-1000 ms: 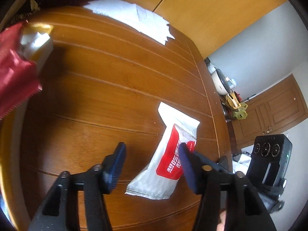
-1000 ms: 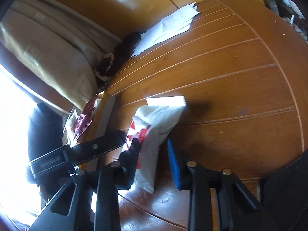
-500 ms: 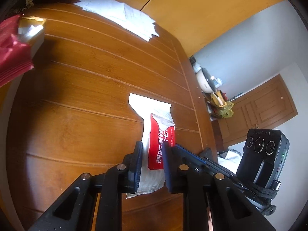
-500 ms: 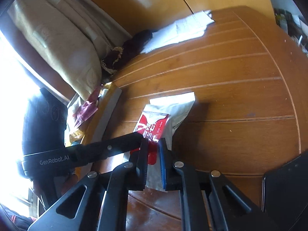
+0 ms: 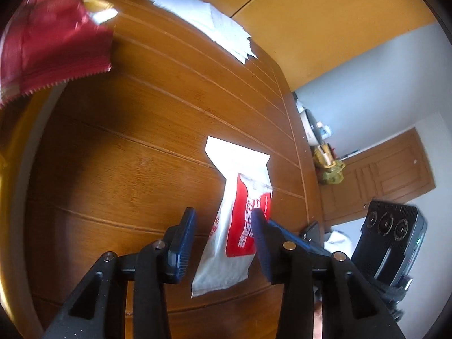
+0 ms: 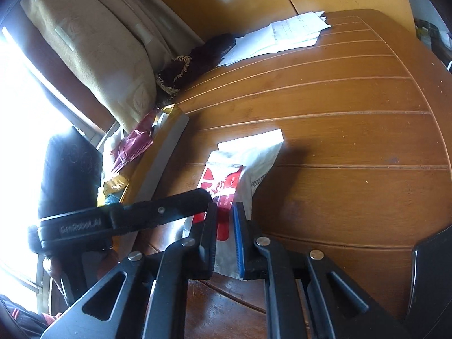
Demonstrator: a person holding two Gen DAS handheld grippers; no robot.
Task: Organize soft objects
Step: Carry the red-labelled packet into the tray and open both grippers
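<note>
A white soft tissue pack with a red label [image 5: 237, 220] lies lengthwise on the brown wooden table [image 5: 127, 113]. My left gripper [image 5: 223, 217] straddles its near half. Its jaws are opening: the left finger stands clear of the pack and the right finger is at its red side. In the right wrist view, my right gripper [image 6: 225, 212] pinches the near end of the same pack [image 6: 248, 158] between its pads, the jaws starting to ease apart. The left gripper's black finger [image 6: 158, 212] reaches in from the left beside them.
A red sachet [image 5: 53, 45] sticks out of a gold-and-grey box [image 6: 166, 152] at the table's left edge. White papers [image 6: 282, 34] lie at the far side, next to a dark tasselled cloth [image 6: 197, 62]. A beige cushion [image 6: 93, 48] is beyond the table.
The right gripper closed onto the pack's near end and still holds it. The left gripper squeezed the pack half a second ago and has since spread its fingers again.
</note>
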